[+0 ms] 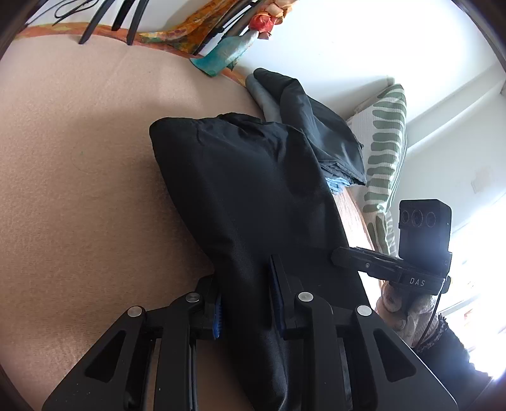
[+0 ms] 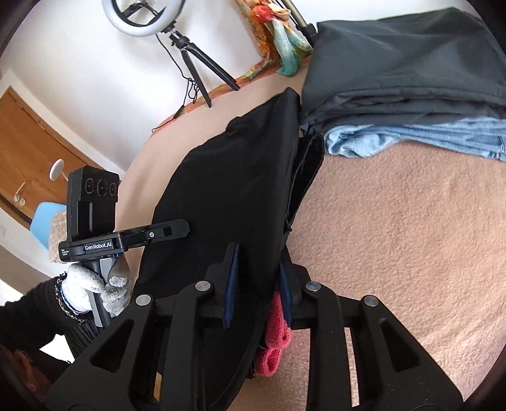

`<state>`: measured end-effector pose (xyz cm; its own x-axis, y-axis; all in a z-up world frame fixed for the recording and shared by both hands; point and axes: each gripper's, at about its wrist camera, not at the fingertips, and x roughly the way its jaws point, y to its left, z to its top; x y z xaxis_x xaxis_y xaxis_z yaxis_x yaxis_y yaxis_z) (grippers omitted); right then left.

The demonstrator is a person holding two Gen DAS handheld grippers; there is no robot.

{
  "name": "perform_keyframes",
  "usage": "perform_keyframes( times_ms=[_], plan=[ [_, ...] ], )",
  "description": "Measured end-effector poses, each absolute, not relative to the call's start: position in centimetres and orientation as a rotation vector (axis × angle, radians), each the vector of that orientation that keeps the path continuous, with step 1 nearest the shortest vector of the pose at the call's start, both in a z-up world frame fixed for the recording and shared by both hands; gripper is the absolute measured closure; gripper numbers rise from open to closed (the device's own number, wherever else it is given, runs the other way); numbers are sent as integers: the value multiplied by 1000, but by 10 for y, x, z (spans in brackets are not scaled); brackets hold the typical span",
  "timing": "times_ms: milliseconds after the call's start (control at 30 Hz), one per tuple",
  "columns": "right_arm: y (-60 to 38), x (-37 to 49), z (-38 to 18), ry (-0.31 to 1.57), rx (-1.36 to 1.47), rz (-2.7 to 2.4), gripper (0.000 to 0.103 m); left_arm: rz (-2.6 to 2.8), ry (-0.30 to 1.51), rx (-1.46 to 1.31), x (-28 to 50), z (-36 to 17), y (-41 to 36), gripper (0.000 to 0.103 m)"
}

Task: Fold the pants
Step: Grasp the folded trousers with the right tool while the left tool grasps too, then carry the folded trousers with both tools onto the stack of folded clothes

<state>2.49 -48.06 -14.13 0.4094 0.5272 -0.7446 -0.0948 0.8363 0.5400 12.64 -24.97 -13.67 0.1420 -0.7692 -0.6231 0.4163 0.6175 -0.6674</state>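
Two wrist fisheyes, close above the bed (image 1: 79, 189), facing along each tool, sharing the black pants (image 1: 253, 189).

My left gripper (image 1: 246, 303) and my right gripper (image 2: 257, 284) each have a stretch of the pants (image 1: 253, 189) between their fingers, the cloth running forward from both onto the blanket (image 1: 79, 189). Seen from my left wrist, the right gripper stands to the right of the pants, at their edge; from my right wrist, the left one stands to their left. Beyond the pants, farther along the blanket, lies a stack of folded clothes (image 2: 411, 79), just beside their far end. A pillow (image 1: 385, 151) sits behind that stack. A ring light (image 2: 142, 15) on its tripod stands at the blanket's far edge, by the wall.
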Motion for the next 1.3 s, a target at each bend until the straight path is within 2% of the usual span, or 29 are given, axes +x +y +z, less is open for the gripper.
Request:
perform_keyframes(
  times_ms=[33,67,100,300,333,400,500,600,767,1300],
  plan=[
    [-483,25,-144,1103,448,389,64,-883,1133,-371,126,-136,-250,81],
    [-486,24,-147,1120,441,364,52,-883,1132,-369,126,-137,-250,81],
    [-490,22,-149,1123,458,366,48,-883,1132,-370,126,-137,-250,80],
    [-513,20,-167,1156,726,532,47,-886,1134,-377,127,-141,-252,80],
    [-511,23,-171,1147,752,540,50,-887,1131,-373,127,-141,-253,80],
    [-504,29,-173,1129,724,527,70,-883,1130,-368,128,-140,-254,81],
    [-497,30,-169,1090,717,489,75,-879,1122,-359,127,-139,-253,81],
    [-480,20,-144,1043,567,426,81,-885,1108,-344,125,-135,-253,84],
    [-444,14,-113,1038,355,314,83,-885,1044,-287,116,-118,-257,91],
    [-373,-22,-31,924,-17,170,84,-896,859,-228,88,-62,-240,92]
  ],
)
